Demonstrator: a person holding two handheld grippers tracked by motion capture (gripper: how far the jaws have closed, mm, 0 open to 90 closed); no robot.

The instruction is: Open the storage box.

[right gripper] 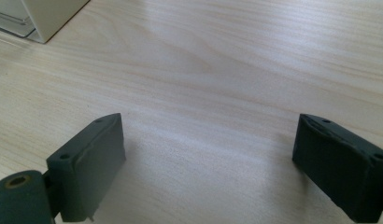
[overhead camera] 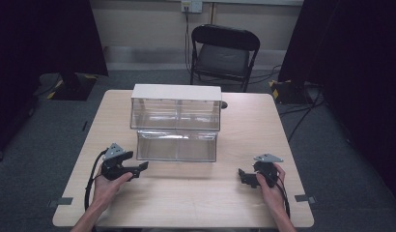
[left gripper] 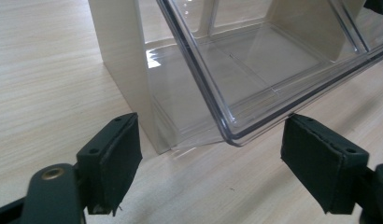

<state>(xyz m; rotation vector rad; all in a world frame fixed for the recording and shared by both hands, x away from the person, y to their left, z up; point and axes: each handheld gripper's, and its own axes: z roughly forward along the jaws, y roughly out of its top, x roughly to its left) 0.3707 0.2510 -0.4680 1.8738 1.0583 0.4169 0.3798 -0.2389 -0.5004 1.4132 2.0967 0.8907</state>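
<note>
Right at the pulled-out clear drawer (left gripper: 255,70), the wide-open left gripper (left gripper: 210,154) could easily bump its corner and shove it crooked.

High view overlooks the table (overhead camera: 196,193); both gripper views skim it closely.

Clear drawer (left gripper: 255,70) runs off the left gripper view's top and right edges; cabinet (right gripper: 45,14) cropped at the right gripper view's upper left.
</note>
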